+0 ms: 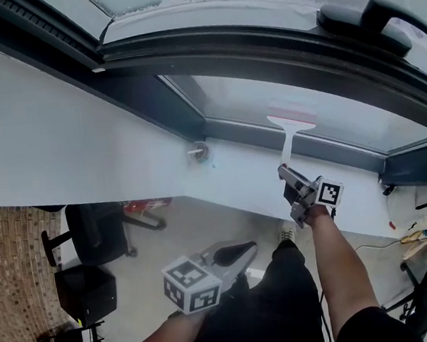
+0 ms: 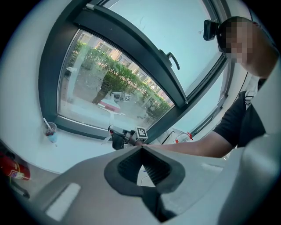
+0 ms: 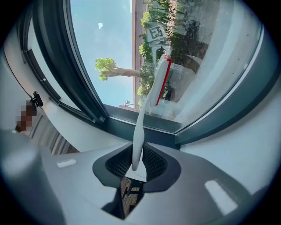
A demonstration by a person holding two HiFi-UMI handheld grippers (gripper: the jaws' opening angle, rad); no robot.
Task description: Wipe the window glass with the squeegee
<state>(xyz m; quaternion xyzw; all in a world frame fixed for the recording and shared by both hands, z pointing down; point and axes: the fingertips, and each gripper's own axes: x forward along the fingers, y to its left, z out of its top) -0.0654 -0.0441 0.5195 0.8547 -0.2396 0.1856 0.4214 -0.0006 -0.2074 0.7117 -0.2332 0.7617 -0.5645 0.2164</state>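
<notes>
A white squeegee (image 1: 291, 126) with a red blade edge rests its head against the lower part of the window glass (image 1: 344, 111), just above the dark bottom frame. My right gripper (image 1: 284, 173) is shut on the lower end of its handle, over the white sill. In the right gripper view the squeegee (image 3: 149, 105) rises from between the pads of the right gripper (image 3: 139, 165) up to the window glass (image 3: 210, 57). My left gripper (image 1: 245, 253) hangs low, well back from the window, shut with nothing in it. The left gripper (image 2: 141, 149) faces the squeegee (image 2: 108, 106).
A small cup with a straw (image 1: 199, 152) stands on the white sill (image 1: 244, 172) left of the squeegee. The dark window handle (image 1: 368, 17) sits on the upper frame. A black chair (image 1: 95, 232) stands on the floor below. Cables lie on the sill at the right.
</notes>
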